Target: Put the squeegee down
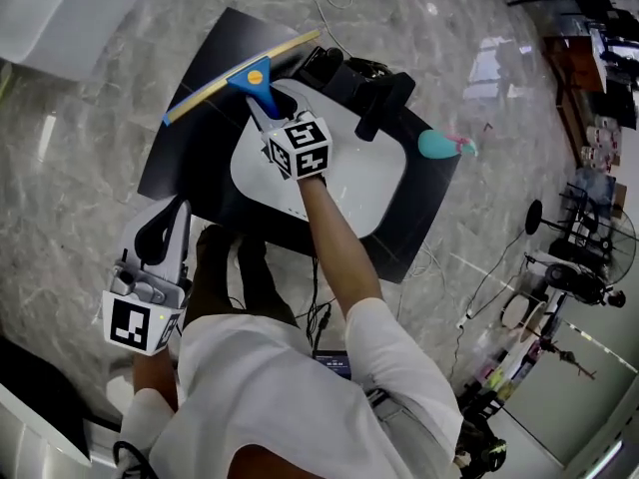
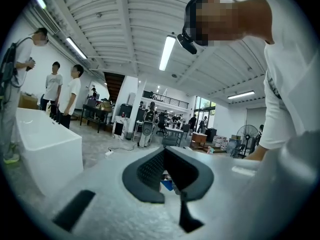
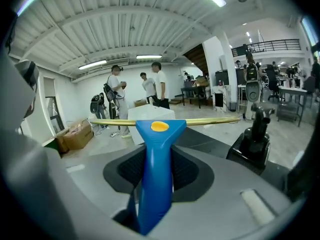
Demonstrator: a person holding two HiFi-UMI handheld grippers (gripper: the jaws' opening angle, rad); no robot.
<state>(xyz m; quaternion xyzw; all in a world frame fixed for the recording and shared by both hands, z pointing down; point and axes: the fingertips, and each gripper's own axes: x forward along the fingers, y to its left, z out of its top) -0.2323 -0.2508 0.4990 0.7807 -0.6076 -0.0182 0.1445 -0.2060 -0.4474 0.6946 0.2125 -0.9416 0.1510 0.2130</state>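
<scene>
The squeegee (image 1: 255,76) has a blue handle with a yellow spot and a long yellow-edged blade. It is over the far left corner of a black mat (image 1: 180,158). My right gripper (image 1: 266,111) is shut on the handle, with the blade pointing away from me. In the right gripper view the blue squeegee handle (image 3: 155,174) runs up between the jaws and the blade lies crosswise beyond them. My left gripper (image 1: 182,208) hangs low at my left side, off the mat, its jaws together with nothing in them. The left gripper (image 2: 167,156) faces out across the room.
A white rounded board (image 1: 369,178) lies on the mat under my right arm. A black handled tool (image 1: 384,103) and a teal brush (image 1: 439,145) sit at the mat's far right. A white box (image 2: 45,154) and several people stand nearby. Cables trail over the marble floor.
</scene>
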